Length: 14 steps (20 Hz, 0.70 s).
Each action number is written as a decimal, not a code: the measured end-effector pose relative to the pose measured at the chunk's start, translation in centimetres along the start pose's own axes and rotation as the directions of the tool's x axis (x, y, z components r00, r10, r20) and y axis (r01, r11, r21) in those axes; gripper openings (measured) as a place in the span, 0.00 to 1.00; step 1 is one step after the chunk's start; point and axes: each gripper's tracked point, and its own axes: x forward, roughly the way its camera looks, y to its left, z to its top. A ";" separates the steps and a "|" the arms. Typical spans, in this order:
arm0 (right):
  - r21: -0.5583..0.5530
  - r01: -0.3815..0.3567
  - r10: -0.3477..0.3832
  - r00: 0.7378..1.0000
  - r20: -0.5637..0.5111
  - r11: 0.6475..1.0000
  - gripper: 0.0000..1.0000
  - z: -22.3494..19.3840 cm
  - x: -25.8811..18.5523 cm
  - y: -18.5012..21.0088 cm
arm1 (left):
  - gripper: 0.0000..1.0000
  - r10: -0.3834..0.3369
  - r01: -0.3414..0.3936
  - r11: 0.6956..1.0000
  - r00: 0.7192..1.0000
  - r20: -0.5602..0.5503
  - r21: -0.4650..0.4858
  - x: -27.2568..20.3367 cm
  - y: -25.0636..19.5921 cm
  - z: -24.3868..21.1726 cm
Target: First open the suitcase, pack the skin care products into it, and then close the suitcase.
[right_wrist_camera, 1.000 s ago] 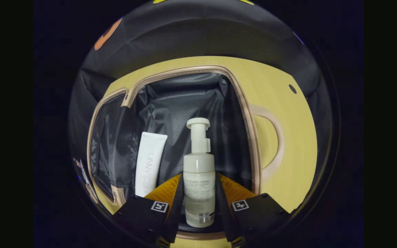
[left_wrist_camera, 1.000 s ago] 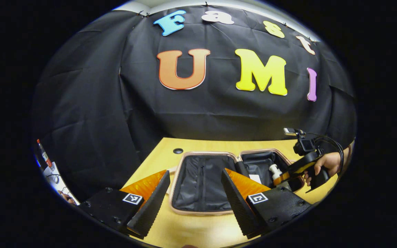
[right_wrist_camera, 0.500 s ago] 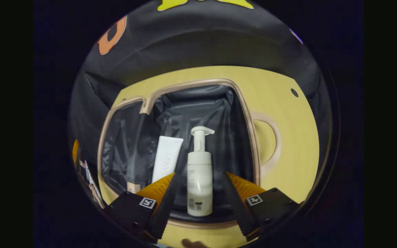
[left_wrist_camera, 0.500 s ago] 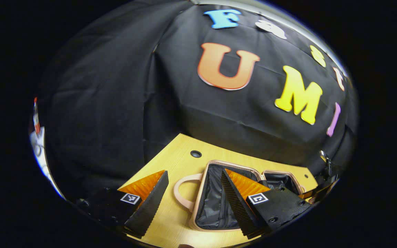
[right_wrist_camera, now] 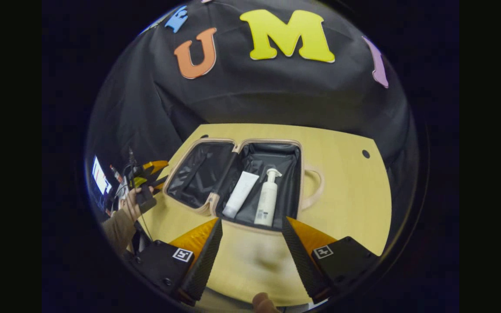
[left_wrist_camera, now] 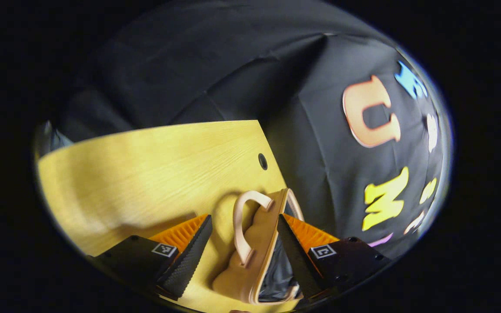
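Note:
The pink suitcase (right_wrist_camera: 302, 174) lies open on the yellow table, both black-lined halves up. A white tube (right_wrist_camera: 240, 193) and a white pump bottle (right_wrist_camera: 268, 198) lie side by side in its right half. My right gripper (right_wrist_camera: 250, 256) hangs open above the table's front edge, short of the suitcase, holding nothing. A hand holds my left gripper (right_wrist_camera: 160, 174) open at the left half's outer side. In the left gripper view that half's rim and handle (left_wrist_camera: 244, 226) sit between the fingers of the open left gripper (left_wrist_camera: 239, 261); I cannot tell whether they touch.
Bare yellow table (right_wrist_camera: 350, 208) spreads right of the suitcase and to its left (left_wrist_camera: 146, 174). Cable holes (right_wrist_camera: 365, 154) (left_wrist_camera: 262, 161) mark the back corners. Black cloth walls stand behind the table. A lit screen (right_wrist_camera: 99, 174) shows at far left.
My right gripper opened, let go of the pump bottle and drew back and up; the bottle now lies in the suitcase. My left gripper swung left and rolled toward the left half's handle.

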 end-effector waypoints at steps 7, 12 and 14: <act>0.110 0.230 -0.250 0.940 0.232 0.967 0.81 3.8 -9.1 -8.2 | 0.14 0.047 -0.048 0.998 0.998 -0.043 -0.041 0.8 1.1 -1.5; 0.195 0.318 -0.366 0.876 0.313 0.928 0.77 4.5 -13.6 -13.2 | 0.06 0.111 -0.110 0.994 0.993 -0.038 0.003 0.8 0.7 -1.6; 0.210 0.331 -0.386 0.859 0.336 0.920 0.81 4.4 -15.1 -14.9 | 0.04 0.143 -0.142 0.989 0.989 -0.030 0.032 0.5 -0.1 -1.4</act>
